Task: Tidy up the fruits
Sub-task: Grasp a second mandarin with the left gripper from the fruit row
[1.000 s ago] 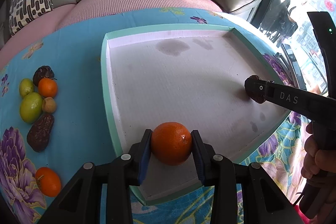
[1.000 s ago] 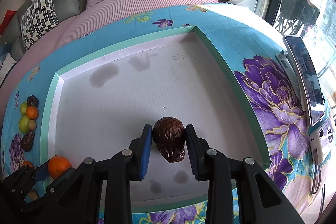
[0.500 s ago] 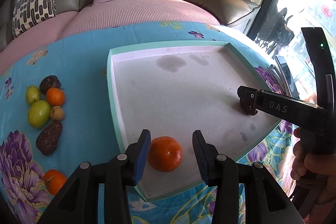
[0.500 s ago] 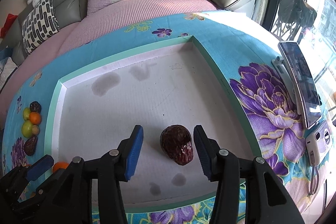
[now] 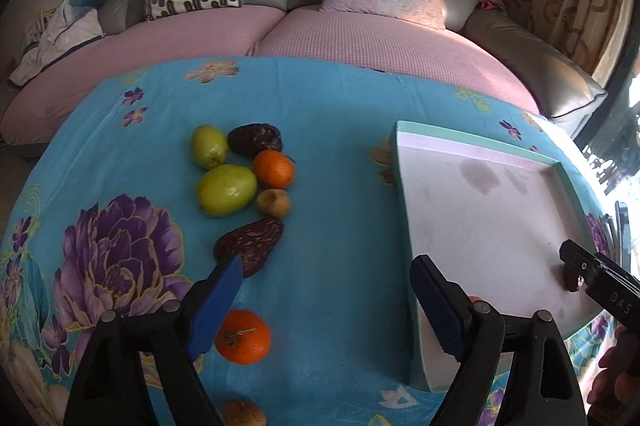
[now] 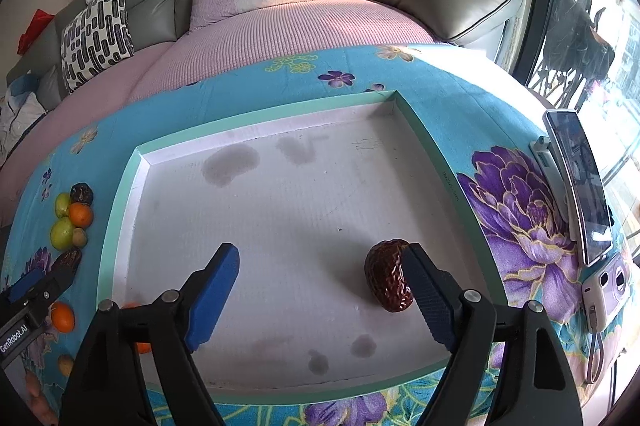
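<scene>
Landmark: the white tray (image 6: 280, 218) with the mint-green rim, sitting on the blue floral surface (image 5: 332, 130).
Left tool (image 5: 326, 300): wide open, nothing in it, hanging over the cloth just left of the tray's left rim.
Right tool (image 6: 320, 290): also spread wide and empty, over the near part of the tray floor.
Red date (image 6: 388, 276): lying inside the tray near its front right, right up against the inner face of the right tool's right finger (image 6: 426, 296). Not pinched, the other finger is way off to the left.
Orange in tray: only a sliver (image 5: 473, 299) peeking out behind the left tool's right finger, at the tray's near left corner.
Fruit pile left of the tray: two green fruits (image 5: 226, 189), an orange (image 5: 274, 168), a dark date (image 5: 256, 138), a small brown fruit (image 5: 274, 203) and a long date (image 5: 250, 244), all bunched together.
Loose ones: another orange (image 5: 243, 337) and a brown fruit (image 5: 244, 413) nearer the camera, still left of the tray.
Right of the tray: a phone (image 6: 576, 186) propped up.
</scene>
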`<state>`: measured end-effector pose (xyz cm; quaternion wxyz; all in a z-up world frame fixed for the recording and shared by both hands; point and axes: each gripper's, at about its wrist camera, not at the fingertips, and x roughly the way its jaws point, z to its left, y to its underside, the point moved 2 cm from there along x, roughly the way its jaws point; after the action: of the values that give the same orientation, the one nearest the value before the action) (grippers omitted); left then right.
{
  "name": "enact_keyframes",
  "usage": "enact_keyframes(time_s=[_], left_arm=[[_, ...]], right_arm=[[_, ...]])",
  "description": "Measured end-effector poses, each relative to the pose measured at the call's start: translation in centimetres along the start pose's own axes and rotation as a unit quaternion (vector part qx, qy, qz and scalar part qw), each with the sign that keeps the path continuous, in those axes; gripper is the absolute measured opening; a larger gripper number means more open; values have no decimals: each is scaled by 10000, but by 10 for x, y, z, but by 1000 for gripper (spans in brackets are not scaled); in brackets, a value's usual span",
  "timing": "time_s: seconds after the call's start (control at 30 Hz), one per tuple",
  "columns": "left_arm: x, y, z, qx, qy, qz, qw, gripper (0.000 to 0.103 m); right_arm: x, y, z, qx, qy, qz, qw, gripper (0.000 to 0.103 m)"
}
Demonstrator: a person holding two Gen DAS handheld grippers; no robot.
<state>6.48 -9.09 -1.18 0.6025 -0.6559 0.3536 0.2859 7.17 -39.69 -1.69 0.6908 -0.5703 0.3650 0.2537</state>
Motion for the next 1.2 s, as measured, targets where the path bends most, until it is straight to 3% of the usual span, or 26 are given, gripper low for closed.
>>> enact_keyframes(time_s=[0.07, 0.13, 0.3, 0.6, 0.83, 1.2], left_arm=[[1, -1, 14, -163, -232, 4, 9996, 98], [2, 0, 26, -261, -457, 40, 9986, 99], [2, 1, 55, -559, -737, 139, 9956, 103], [-23, -4, 89, -746, -997, -194, 9920, 103], [-32, -5, 108, -792, -838, -146, 9932, 103], [-29, 9, 124, -701, -389, 311, 9963, 103]], right_arm=[[0, 1, 10, -149, -31, -24, 9999, 95], [-2, 2, 20, -273, -139, -62, 9995, 99], [-9, 6, 51, -609, -489, -236, 9967, 99], [-28, 18, 106, -980, -1177, -621, 9862, 99], [-35, 32, 143, -1598, -1308, -650, 9763, 99], [-30, 48, 170, -1792, -1446, -296, 9727, 99]])
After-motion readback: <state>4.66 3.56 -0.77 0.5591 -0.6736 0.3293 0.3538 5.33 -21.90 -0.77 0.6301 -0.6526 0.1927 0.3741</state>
